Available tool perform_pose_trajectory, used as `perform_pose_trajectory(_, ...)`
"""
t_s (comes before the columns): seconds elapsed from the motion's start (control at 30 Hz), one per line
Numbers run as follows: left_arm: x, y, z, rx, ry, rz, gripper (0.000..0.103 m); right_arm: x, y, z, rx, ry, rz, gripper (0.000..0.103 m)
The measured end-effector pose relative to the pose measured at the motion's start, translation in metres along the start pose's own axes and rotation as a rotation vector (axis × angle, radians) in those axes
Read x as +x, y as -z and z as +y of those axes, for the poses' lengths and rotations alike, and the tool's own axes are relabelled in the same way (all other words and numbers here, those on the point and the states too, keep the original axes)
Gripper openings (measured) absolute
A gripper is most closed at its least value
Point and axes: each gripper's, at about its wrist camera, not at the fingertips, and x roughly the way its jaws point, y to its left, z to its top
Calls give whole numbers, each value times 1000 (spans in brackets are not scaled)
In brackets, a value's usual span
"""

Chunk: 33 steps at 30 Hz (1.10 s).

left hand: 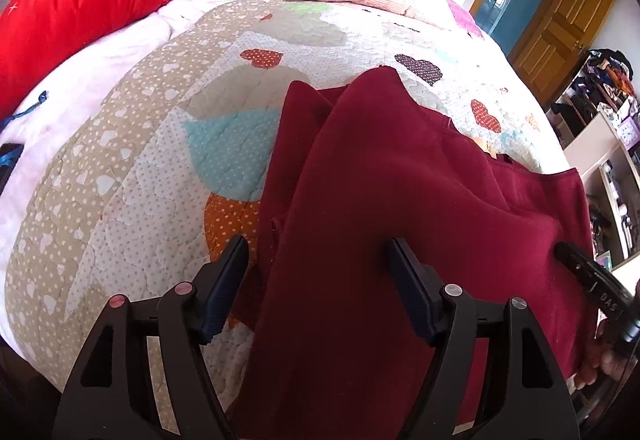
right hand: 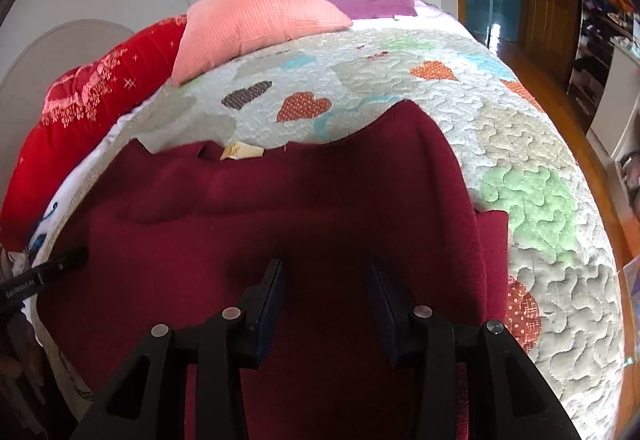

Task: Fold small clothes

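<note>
Black fingers of the left gripper (left hand: 316,252) stand wide apart, released, over the near left edge of a dark red garment (left hand: 384,208); one finger sits above the quilt (left hand: 132,168), the other above the cloth, nothing pinched between them. Seen from its own camera, the right gripper (right hand: 324,272) hangs partly parted over the middle of the same garment, gripping nothing. It lies spread on the heart-patterned quilt, below a pink pillow (right hand: 256,24).
</note>
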Motion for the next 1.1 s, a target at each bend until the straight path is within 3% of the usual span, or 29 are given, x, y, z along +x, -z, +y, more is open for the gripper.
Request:
perform_pose_trajectory(0.1, 0, 0, 0, -6, 0, 2, 72, -11, -1, 3, 1, 1, -1, 40)
perform_pose_trajectory(0.33, -6, 5, -2, 10, -8, 1, 72, -27, -4, 37, -69, -96, -35, 40)
perform_pose_trajectory(0.6, -7, 7, 1, -2, 1, 5, 72, -7, -12, 77, -140, -141, -9, 40)
perform_pose_trajectory(0.77, -5, 8, 4, -15, 12, 11, 72, 24, -6, 79, -129, -134, 60, 42)
perform_pose_trajectory(0.9, -7, 10, 9, -39, 30, 11, 72, 24, -6, 79, -124, -137, 55, 43)
perform_pose_trajectory(1.1, -11, 19, 22, -91, 69, -7, 72, 16, -18, 89, -99, -251, 23, 47)
